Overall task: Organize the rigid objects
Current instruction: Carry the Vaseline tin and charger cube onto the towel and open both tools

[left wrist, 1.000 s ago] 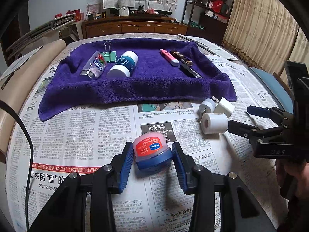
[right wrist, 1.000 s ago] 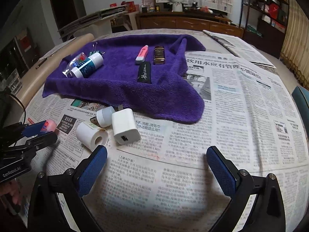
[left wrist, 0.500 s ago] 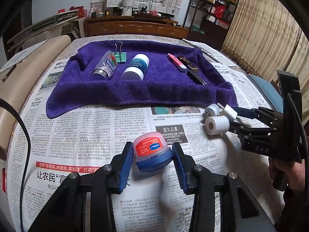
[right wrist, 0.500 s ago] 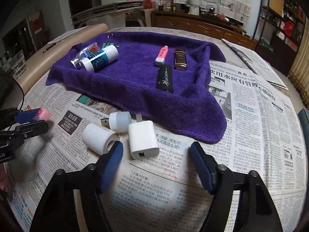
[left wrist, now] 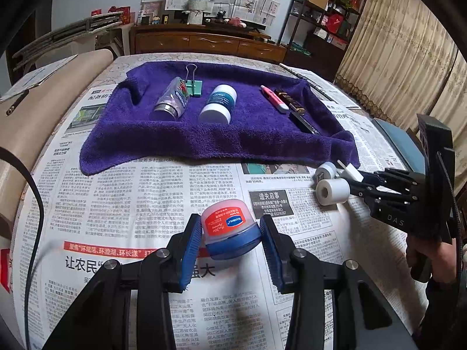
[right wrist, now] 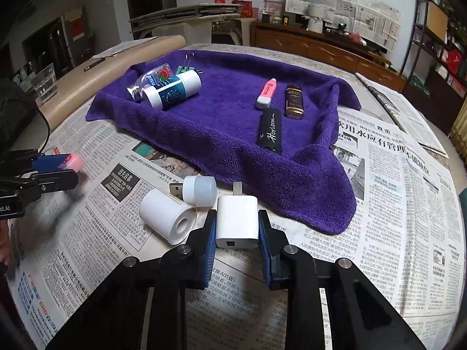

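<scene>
In the left wrist view my left gripper (left wrist: 230, 234) is shut on a small jar (left wrist: 227, 227) with a red label and a blue lid, held just above the newspaper. In the right wrist view my right gripper (right wrist: 237, 233) has its jaws closing on a white USB charger (right wrist: 237, 221); both blue pads touch its sides. The charger lies on the newspaper just in front of the purple towel (right wrist: 227, 134). A white roll (right wrist: 166, 215) and a white USB lamp (right wrist: 200, 189) lie just left of the charger. From the left wrist view the right gripper (left wrist: 354, 176) shows at the right.
On the towel lie a clear bottle (left wrist: 172, 100), a green binder clip (left wrist: 195, 86), a white and teal bottle (left wrist: 219, 103), a pink marker (right wrist: 266, 93), a brown lighter (right wrist: 293, 100) and a black "Horizon" bar (right wrist: 271, 131). A glass (right wrist: 45, 83) stands at the far left. Newspaper (right wrist: 394, 204) covers the table.
My right gripper went from wide open to closed around the white charger, after sliding left over it. My left gripper drifted a little with the jar still held.
</scene>
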